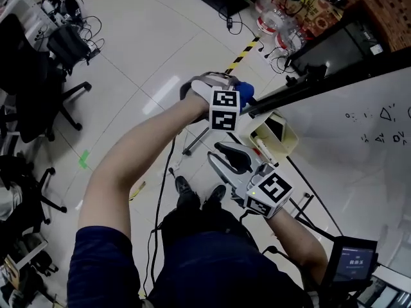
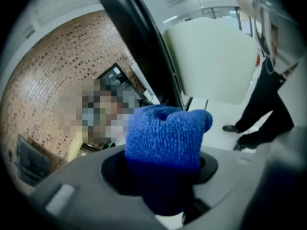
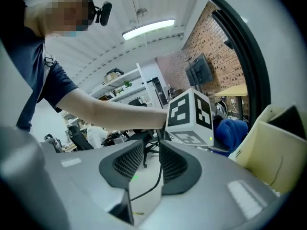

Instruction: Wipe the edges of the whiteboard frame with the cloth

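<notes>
The blue knitted cloth (image 1: 246,93) is bunched in my left gripper (image 1: 239,97), which is shut on it at the upper left corner of the whiteboard's black frame (image 1: 302,88). In the left gripper view the cloth (image 2: 163,143) fills the jaws of that gripper (image 2: 160,169), with the frame bar (image 2: 139,47) just beyond it. My right gripper (image 1: 223,157) hangs lower, in front of the board (image 1: 359,146), pointing up and left. Its jaws (image 3: 151,162) stand slightly apart with nothing between them. That view also takes in the left gripper's marker cube (image 3: 189,114) and the cloth (image 3: 232,133).
A cream open box (image 1: 273,136) hangs by the board's left edge, close to both grippers. Office chairs (image 1: 38,88) stand at the left, bottles (image 1: 266,18) and cables at the top. A small screen (image 1: 350,262) sits at the bottom right. Another person (image 2: 266,95) stands beyond the board.
</notes>
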